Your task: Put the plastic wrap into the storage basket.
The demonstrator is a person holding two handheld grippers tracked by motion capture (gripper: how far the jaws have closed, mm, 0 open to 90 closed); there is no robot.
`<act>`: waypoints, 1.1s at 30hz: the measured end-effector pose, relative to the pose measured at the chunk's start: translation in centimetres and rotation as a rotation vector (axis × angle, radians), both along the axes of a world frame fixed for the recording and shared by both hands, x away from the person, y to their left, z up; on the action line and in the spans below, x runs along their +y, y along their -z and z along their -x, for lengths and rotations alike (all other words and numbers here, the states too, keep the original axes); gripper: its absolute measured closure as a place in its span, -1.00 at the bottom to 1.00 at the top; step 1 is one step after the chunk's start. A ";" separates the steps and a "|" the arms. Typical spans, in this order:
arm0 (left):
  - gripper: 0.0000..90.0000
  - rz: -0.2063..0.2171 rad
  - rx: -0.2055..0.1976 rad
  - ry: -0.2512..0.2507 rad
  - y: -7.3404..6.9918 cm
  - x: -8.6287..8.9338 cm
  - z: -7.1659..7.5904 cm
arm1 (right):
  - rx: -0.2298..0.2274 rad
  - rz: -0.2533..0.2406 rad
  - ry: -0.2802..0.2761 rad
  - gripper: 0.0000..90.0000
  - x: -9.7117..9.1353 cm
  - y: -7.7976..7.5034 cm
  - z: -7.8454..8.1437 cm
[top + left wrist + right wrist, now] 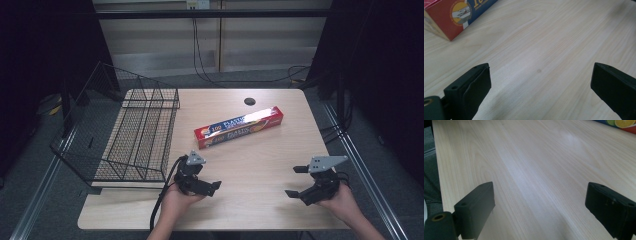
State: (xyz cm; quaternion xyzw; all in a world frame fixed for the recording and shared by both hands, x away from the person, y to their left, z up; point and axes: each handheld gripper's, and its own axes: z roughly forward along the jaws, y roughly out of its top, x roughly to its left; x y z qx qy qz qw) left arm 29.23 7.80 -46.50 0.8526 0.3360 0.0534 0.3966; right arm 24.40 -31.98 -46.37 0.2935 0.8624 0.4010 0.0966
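Note:
A long red and blue box of plastic wrap [239, 126] lies slanted across the middle of the wooden table [265, 155]. My left gripper [207, 180] hovers low over the table's near side, just in front of the box's left end, with its jaws wide apart and nothing between them. In the left gripper view, the left gripper [541, 70] frames bare wood and the box's end [451, 15] sits at the top left. My right gripper [296, 181] is open at the near right. In the right gripper view, the right gripper [540, 188] spans empty tabletop, with a corner of the box [621, 123] at the top right.
A black wire basket [135, 135] lies tipped on the table's left side and hangs over the edge. A small dark round hole [249, 101] marks the far middle of the table. Cables run along the floor behind.

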 end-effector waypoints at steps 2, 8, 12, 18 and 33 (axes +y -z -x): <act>-0.93 -0.008 0.008 0.013 -0.1 -0.2 0.0 | 0.001 0.000 -0.002 -0.77 0.0 -0.1 0.0; -0.90 -0.011 0.022 0.042 -0.7 -0.8 -0.1 | -0.002 -0.019 0.015 -0.77 -0.6 -0.2 0.1; -0.89 -0.019 0.021 0.035 -1.0 -1.0 -0.5 | -0.002 -0.003 0.017 -0.78 -0.6 -0.2 0.2; -0.85 -0.016 0.027 0.045 -1.9 -1.4 -1.1 | 0.006 -0.020 0.027 -0.77 -0.9 -0.2 0.2; -0.86 -0.073 0.073 0.062 -3.3 -3.3 -3.9 | -0.015 -0.018 0.049 -0.91 -1.2 -0.4 0.5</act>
